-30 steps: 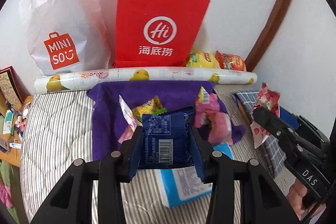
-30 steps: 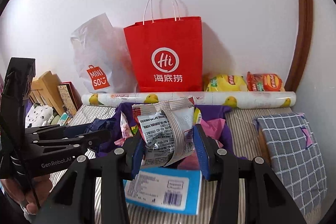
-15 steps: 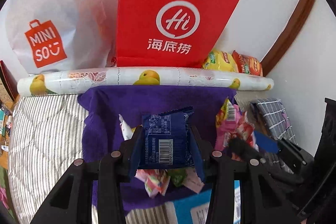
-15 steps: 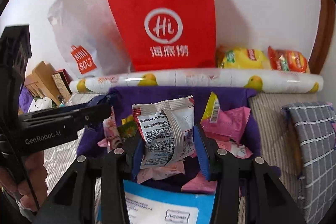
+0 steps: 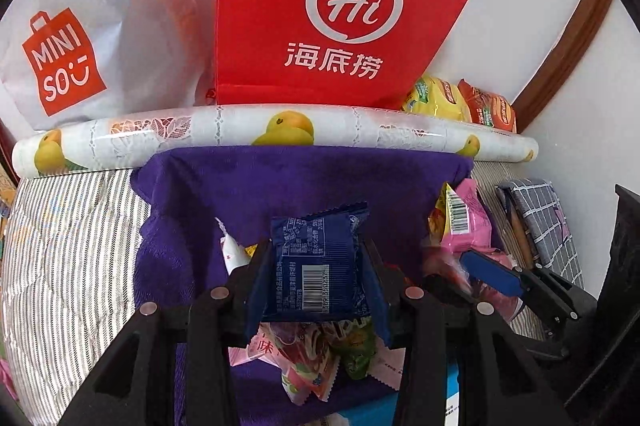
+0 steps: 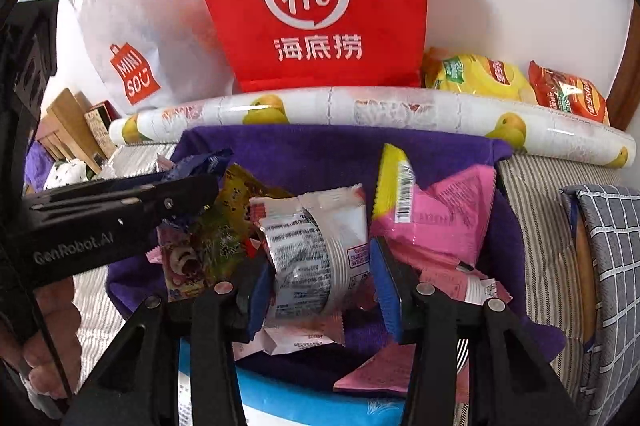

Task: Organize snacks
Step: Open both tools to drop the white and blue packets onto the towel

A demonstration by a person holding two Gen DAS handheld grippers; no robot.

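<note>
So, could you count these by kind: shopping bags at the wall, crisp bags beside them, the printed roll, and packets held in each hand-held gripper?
Shopping bags: 2 (white bag, red bag)
Crisp bags: 2 (yellow crisp bag, orange-red crisp bag)
Printed roll: 1
Held packets: 2 (blue packet, white packet)
Total: 7

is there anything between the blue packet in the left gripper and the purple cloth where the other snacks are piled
Nothing visible blocks it. The left gripper holds the blue packet directly over the purple cloth, with loose snack packets just beneath it. The right gripper, holding a white packet, sits off to the side.
</note>
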